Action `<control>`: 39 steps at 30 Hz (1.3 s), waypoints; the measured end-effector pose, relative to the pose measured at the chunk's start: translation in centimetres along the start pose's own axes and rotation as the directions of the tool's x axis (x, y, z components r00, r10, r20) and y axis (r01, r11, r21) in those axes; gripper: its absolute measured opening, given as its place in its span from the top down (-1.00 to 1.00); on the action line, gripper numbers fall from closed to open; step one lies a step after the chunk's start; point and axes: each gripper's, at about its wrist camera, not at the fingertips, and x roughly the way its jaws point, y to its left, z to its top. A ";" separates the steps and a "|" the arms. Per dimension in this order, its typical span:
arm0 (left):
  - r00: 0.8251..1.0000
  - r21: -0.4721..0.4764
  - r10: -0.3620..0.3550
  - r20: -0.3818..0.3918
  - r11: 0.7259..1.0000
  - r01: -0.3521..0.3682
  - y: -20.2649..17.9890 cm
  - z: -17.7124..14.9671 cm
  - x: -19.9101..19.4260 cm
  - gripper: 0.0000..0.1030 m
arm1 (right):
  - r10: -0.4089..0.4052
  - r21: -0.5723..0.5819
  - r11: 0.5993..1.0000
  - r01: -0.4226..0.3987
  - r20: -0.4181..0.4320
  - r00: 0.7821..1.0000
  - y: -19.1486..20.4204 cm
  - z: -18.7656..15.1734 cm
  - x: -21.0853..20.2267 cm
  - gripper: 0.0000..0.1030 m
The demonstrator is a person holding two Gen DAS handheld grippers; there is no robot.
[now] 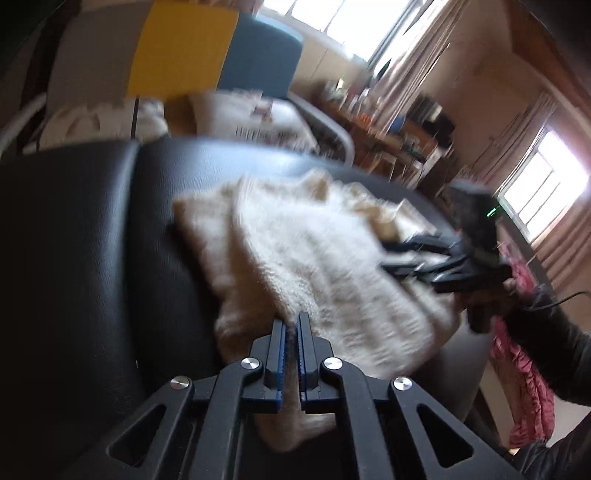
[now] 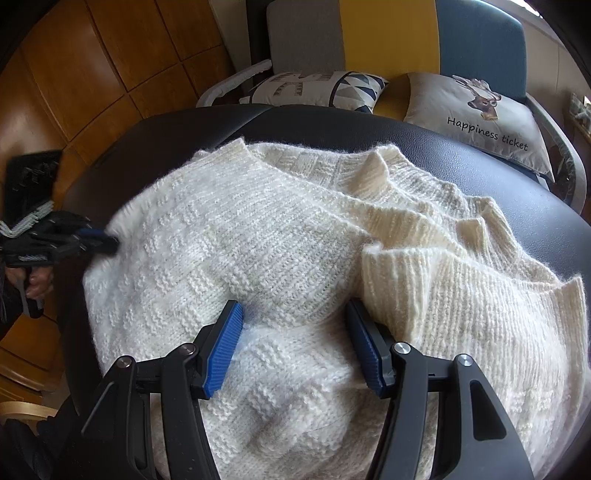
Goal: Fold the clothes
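A cream knitted sweater (image 2: 258, 236) lies partly folded on a black padded surface (image 2: 155, 147), its ribbed cuffs and hem piled at the right. My right gripper (image 2: 293, 314) hovers just over the sweater's middle, open, with blue pads (image 2: 225, 343) on either side of the knit and nothing pinched. My left gripper (image 1: 291, 325) is shut on the sweater's (image 1: 295, 258) left edge; the same gripper (image 2: 107, 240) shows at the far left of the right wrist view, clamped on that edge. The left wrist view is blurred by motion. The right gripper (image 1: 391, 254) appears there over the sweater's far side.
Behind the black surface (image 1: 92, 221) stands a grey, yellow and blue chair (image 2: 388, 33) holding two printed cushions (image 2: 476, 114). Wooden flooring (image 2: 74, 74) lies to the left. A pink garment (image 1: 528, 384) hangs at the right, near a person's dark sleeve (image 1: 554, 354). Cluttered shelves (image 1: 399, 122) and curtained windows sit further back.
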 end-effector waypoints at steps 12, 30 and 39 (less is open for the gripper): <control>0.989 -0.101 0.126 -0.071 0.986 -0.133 1.5 -1.1 0.6 0.82 | 0.003 -0.004 1.000 -0.003 0.003 1.000 -0.3 0.0 0.0 -0.19; 0.987 -0.104 0.147 -0.070 0.983 -0.154 2.0 4.4 6.7 0.83 | 0.019 0.004 1.000 -0.019 0.023 1.000 -0.5 -0.1 -0.2 -0.19; 0.994 -0.030 0.102 0.038 0.994 -0.101 -0.7 8.2 4.6 0.86 | 0.024 0.002 1.000 -0.024 0.022 0.999 -0.5 0.0 -0.2 -0.19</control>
